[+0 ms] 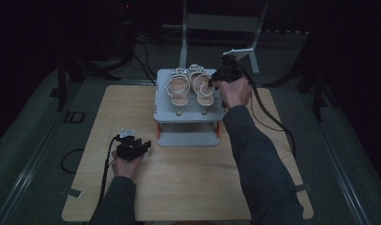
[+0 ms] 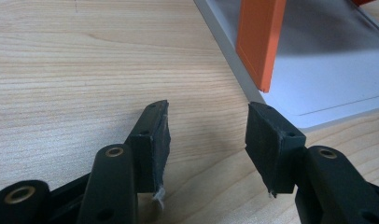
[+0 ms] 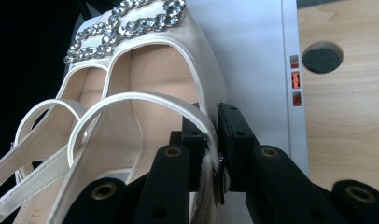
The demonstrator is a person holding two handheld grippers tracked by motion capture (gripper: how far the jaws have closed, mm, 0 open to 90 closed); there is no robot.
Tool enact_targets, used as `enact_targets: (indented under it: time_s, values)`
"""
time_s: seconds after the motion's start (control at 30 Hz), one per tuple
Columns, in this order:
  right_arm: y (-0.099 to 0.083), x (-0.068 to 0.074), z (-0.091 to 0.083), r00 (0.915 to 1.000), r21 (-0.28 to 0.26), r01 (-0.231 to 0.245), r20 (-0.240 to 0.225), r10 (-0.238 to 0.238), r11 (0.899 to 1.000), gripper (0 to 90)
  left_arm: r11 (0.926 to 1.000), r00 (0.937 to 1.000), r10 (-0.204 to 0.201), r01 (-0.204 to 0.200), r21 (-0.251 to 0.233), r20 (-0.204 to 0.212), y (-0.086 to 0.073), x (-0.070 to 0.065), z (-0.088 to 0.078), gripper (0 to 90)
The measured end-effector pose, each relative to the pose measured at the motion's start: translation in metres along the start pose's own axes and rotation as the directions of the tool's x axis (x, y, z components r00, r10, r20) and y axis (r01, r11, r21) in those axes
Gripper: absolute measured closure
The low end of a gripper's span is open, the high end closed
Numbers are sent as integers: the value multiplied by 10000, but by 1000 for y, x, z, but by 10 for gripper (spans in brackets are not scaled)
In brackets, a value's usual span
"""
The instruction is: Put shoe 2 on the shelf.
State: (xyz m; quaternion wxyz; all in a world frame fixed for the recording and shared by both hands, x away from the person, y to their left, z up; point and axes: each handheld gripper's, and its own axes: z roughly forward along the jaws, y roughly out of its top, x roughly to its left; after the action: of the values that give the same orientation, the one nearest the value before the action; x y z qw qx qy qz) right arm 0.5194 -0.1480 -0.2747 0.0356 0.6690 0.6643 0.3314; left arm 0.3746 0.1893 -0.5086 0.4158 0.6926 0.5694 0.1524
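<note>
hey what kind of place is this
Probably a recording studio or lab: a wooden table in a dark room, stand legs and cables on the floor, sandals staged on a small rack.

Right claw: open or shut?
Shut: the right claw pinches the side strap of the cream jewelled sandal on the grey two-tier rack.

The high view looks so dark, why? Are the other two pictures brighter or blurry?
High view: dim all over, the room behind nearly black, the wooden table and the sandals the palest things. Left gripper view: bright and sharp on the wood grain, with a soft shadow under the orange post. Right gripper view: bright, the sandal strap sharp, the right claw pinching it, black behind.
</note>
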Motion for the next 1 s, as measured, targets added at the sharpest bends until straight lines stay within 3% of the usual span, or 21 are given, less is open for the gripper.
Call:
enact_targets:
  time_s: [0.3, 0.83, 0.93, 1.0]
  values:
    - [4, -3, 9, 10000, 308, -46, -14, 46, 9995, 823, 10000, 10000, -17, 17, -6, -10, 0, 0, 0, 498]
    - [6, -1, 13, 9989, 857, 418, 180, -435, 9954, 816, 10000, 10000, -38, 38, -18, 6, 0, 0, 0, 499]
    - [6, -1, 13, 9983, 906, 558, 134, -573, 9943, 794, 10000, 10000, -31, 31, -16, 5, 0, 0, 0, 499]
    - [7, -1, 13, 9984, 887, 565, -43, -564, 9944, 727, 10000, 10000, -39, 39, -17, 8, 0, 0, 0, 498]
